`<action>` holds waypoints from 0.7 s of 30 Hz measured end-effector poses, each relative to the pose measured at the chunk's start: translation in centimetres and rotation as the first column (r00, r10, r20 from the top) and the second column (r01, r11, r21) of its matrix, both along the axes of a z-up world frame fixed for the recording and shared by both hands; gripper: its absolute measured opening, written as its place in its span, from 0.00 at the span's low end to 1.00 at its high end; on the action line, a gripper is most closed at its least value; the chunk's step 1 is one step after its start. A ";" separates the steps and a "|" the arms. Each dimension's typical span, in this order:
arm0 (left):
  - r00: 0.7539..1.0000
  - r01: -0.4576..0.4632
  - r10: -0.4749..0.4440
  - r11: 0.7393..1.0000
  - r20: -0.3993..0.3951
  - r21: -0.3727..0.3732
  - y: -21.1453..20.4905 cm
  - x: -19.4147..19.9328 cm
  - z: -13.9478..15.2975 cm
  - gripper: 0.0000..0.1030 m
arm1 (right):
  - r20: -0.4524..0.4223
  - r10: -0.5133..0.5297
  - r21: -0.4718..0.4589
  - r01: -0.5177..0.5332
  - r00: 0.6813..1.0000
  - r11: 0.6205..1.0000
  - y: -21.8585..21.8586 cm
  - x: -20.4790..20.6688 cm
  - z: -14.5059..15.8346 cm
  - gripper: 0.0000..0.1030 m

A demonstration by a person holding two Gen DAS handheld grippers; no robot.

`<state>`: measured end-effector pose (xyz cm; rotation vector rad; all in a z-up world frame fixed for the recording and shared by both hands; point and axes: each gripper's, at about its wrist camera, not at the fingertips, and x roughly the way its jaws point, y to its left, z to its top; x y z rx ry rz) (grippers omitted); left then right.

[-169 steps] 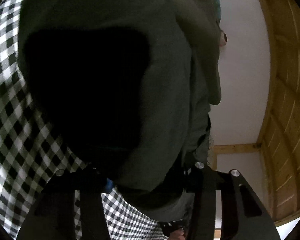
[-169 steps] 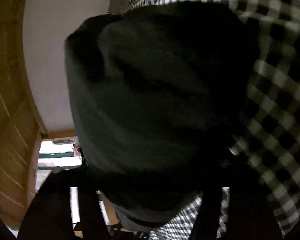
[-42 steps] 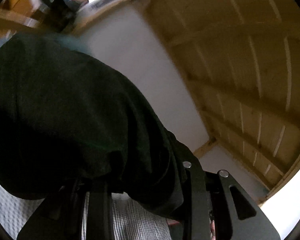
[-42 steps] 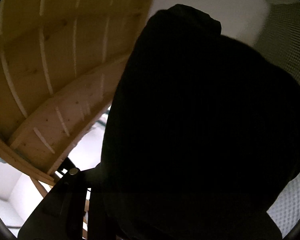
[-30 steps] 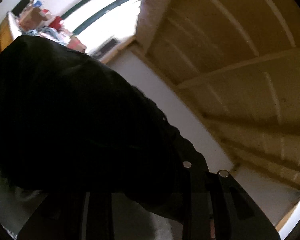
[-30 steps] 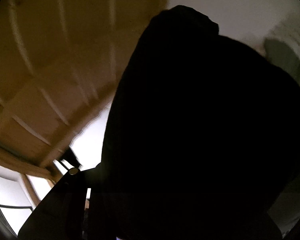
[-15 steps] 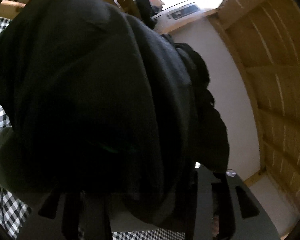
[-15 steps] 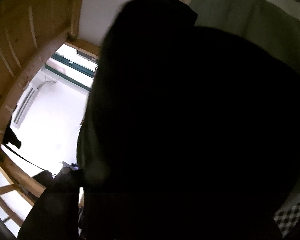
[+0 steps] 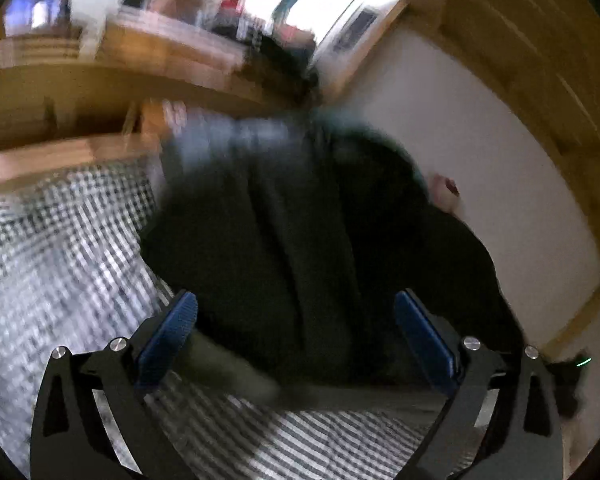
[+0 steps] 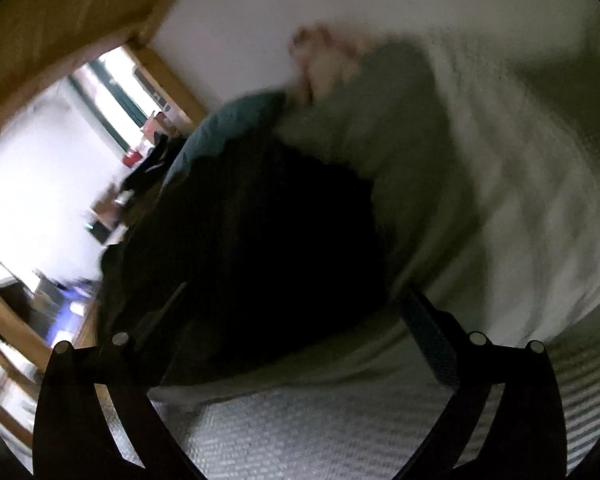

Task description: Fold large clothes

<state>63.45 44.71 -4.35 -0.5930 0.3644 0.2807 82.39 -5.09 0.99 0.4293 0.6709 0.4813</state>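
Observation:
A large dark green garment (image 9: 300, 240) lies in a blurred heap on the black-and-white checked cloth (image 9: 60, 248), just ahead of my left gripper (image 9: 296, 312). That gripper's jaws are opening wide; its blue pads (image 9: 168, 336) touch no fabric, and the garment's near edge lies on the cloth between them. In the right wrist view the same dark garment (image 10: 252, 248) spreads ahead of my right gripper (image 10: 296, 312), whose jaws are also opening, with the cloth free of the pads. A lighter grey-green piece of cloth (image 10: 392, 128) lies beyond it.
White bedding (image 10: 520, 200) lies to the right. A white wall (image 9: 480, 168) and wooden beams (image 9: 540, 40) rise behind. A wooden desk (image 9: 100, 92) with clutter and a bright window (image 9: 320, 4) stand at the far left. A pale soft object (image 10: 320, 60) rests by the wall.
Both grippers, shut on the dark garment and held high before, have swung down and opened. The garment has dropped out of them onto the checked cloth.

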 end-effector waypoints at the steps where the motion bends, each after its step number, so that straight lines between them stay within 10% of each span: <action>1: 0.999 -0.041 0.038 0.994 0.026 0.099 -0.8 -1.0 2.0 0.94 | 0.040 -0.012 -0.045 0.013 0.999 0.999 0.0 -0.5 1.8 0.97; 6: 0.996 0.090 -0.091 0.943 -0.012 0.321 -4.5 4.3 8.3 0.94 | 0.088 0.139 -0.318 -0.105 0.986 0.942 7.0 1.6 10.6 0.97; 12: 0.863 0.264 -0.116 0.933 -0.491 0.245 -7.4 17.9 3.2 0.94 | -0.208 0.168 -0.536 -0.256 0.964 0.804 19.7 7.7 6.6 0.97; 21: 0.844 0.274 -0.122 0.935 -0.522 0.225 -7.0 19.5 -0.9 0.96 | -0.270 0.114 -0.619 -0.263 0.956 0.740 22.5 11.6 0.8 0.98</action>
